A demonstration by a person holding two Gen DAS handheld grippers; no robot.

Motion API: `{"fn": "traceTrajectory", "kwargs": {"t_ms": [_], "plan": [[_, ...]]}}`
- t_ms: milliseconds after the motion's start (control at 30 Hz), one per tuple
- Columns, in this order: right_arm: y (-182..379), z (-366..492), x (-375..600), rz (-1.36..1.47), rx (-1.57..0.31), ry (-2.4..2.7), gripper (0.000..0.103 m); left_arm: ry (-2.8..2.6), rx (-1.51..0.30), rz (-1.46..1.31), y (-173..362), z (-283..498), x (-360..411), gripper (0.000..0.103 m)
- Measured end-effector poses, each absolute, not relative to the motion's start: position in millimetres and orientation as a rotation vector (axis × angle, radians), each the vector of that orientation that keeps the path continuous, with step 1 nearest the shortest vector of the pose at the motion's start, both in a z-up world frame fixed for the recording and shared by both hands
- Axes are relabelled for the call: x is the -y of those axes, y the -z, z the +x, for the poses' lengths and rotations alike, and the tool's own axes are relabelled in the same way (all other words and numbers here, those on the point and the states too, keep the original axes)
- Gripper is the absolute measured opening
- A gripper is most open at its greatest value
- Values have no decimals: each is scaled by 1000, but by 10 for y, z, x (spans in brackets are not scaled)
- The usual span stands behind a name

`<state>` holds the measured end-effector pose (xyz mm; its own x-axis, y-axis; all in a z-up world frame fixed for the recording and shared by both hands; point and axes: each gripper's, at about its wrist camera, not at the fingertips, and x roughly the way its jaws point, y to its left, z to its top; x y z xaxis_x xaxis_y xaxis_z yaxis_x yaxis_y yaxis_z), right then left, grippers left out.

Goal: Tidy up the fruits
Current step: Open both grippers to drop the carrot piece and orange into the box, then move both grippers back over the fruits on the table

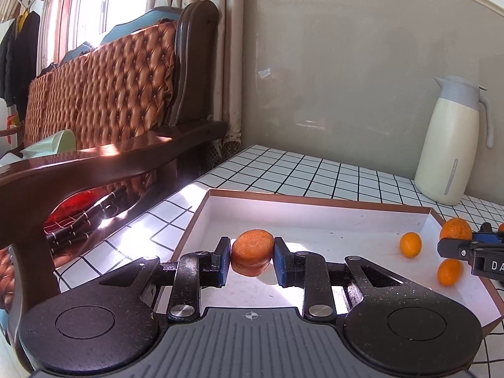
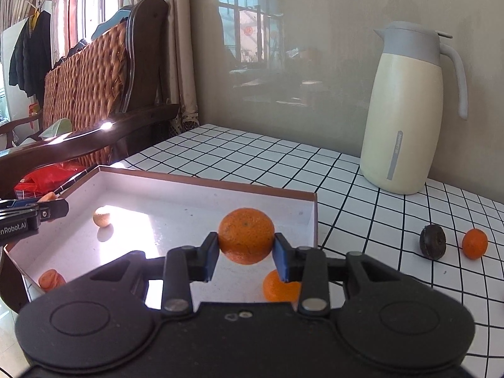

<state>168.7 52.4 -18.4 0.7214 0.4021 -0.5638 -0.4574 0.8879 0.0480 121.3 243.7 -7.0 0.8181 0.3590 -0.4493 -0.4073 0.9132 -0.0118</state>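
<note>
Left gripper [image 1: 252, 260] clamped on flattish orange fruit [image 1: 252, 252], mid-frame, above white tray [image 1: 315, 217]. Right gripper [image 2: 245, 250] clamped on round orange [image 2: 246, 235] over tray's right part. Two kumquats [image 1: 410, 244] in tray, right of frame. Thermos jug [image 2: 406, 110] upper right.

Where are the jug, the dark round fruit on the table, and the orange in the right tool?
jug [image 2: 406, 110], right wrist view, middle of its cream body.
dark round fruit [image 2: 432, 240], right wrist view, its front face.
orange [image 2: 245, 231], right wrist view, centre of the peel between the pads.
</note>
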Motion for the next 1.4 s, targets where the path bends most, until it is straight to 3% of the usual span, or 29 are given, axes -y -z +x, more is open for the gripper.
{"fn": "traceTrajectory", "kwargs": {"t_ms": [567,600,633,667,700,833,1400], "plan": [[157,2006,-665,-124,-638,-501,29,-440,-481,-104,56,1469,-2560,29],[148,2016,-682,-136,-638,-506,31,-452,-471,-104,49,1466,-2563,29],[138,2019,-699,-160,-632,-501,51,-465,-453,-104,38,1450,-2565,30],[120,2003,-702,-176,-606,-481,70,-485,-427,-102,22,1414,-2567,57],[93,1960,-674,-172,-549,-453,98,-509,-403,-100,-1,1378,-2564,103],[50,1924,-614,-150,-499,-445,97,-553,-325,-97,-65,1262,-2602,103],[55,1914,-578,-98,-515,-459,97,-505,-361,-84,-58,1260,-2571,103]]}}
